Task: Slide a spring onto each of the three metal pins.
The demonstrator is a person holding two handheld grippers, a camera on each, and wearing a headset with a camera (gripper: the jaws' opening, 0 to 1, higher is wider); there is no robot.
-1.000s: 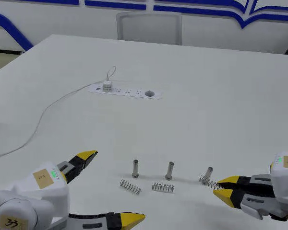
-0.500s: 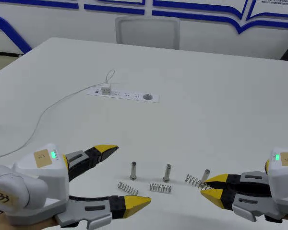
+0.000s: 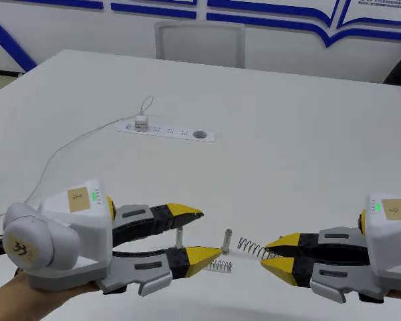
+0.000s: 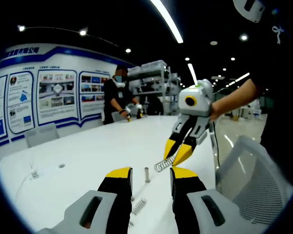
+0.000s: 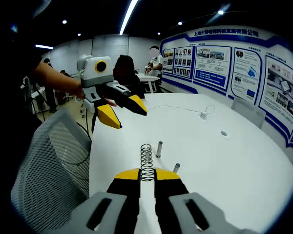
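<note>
Since a second ago the right gripper (image 3: 272, 252) has been carrying the coiled wire spring (image 3: 252, 248) leftward, off the smooth white table (image 3: 287, 154). It is pinching one end, the coil pointing to 9 o'clock at a slim steel pin (image 3: 227, 239). The left gripper (image 3: 200, 234) is advancing with its yellow-tipped jaws spread, another pin (image 3: 179, 235) showing between them. A loose spring (image 3: 218, 266) is lying at the first pin's 6 o'clock.

We note a broad white table (image 3: 307, 147), a grey chair (image 3: 199, 43) behind it, a blue-striped wall (image 3: 73, 30), and ceiling strip lights (image 4: 167, 20).
</note>
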